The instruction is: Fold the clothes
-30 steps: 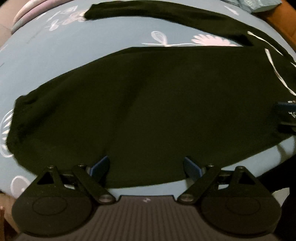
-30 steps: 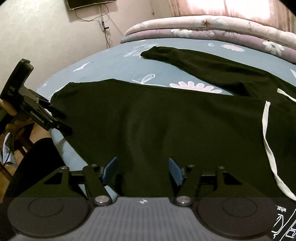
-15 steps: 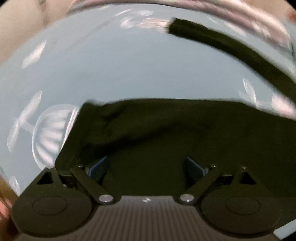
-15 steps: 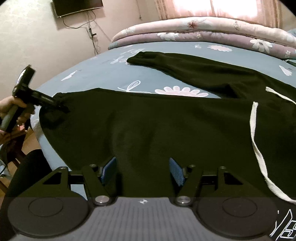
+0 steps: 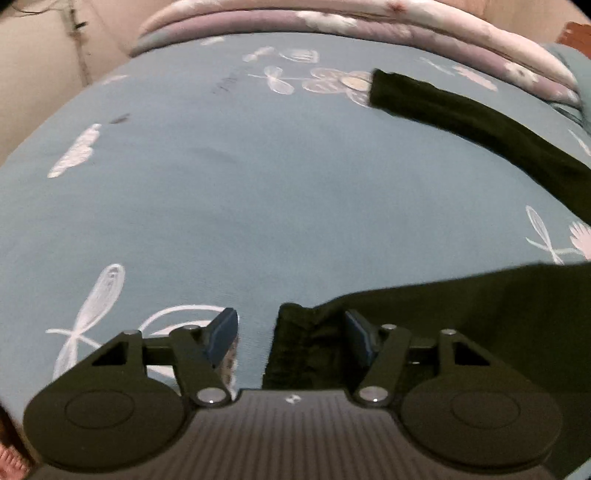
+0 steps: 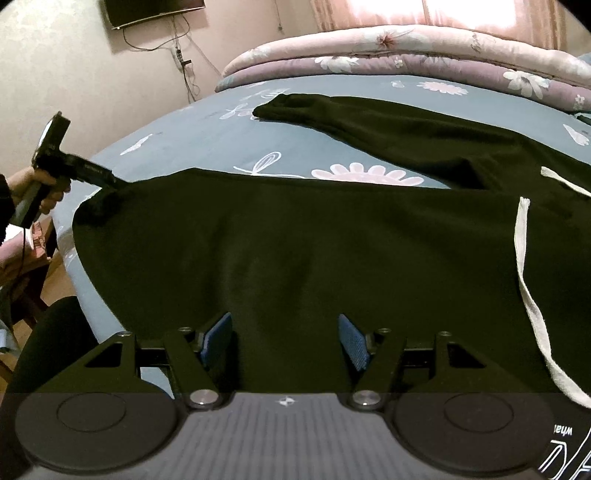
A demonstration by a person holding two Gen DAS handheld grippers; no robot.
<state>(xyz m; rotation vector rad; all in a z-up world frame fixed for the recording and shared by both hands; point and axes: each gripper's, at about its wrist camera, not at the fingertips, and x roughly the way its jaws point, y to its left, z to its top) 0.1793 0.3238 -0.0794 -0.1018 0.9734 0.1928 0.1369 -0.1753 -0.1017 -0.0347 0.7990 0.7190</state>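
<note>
Black trousers with a white drawstring lie flat on the blue flowered sheet. Their far leg stretches towards the upper left. In the left wrist view my left gripper is at the end of the near leg, its jaws closing. The cuff sits between them against the right pad, with a gap to the left pad. The right wrist view shows the same left gripper at that cuff. My right gripper stands open over the near edge of the trousers, the cloth lying between its fingers.
Folded flowered quilts are stacked at the far end of the bed. A person's hand grips the left tool beyond the bed's left edge. A screen hangs on the wall. Bare sheet stretches left of the far leg.
The left gripper has slid left along the near leg to its cuff, and its jaws have narrowed. The right gripper has stayed in place.
</note>
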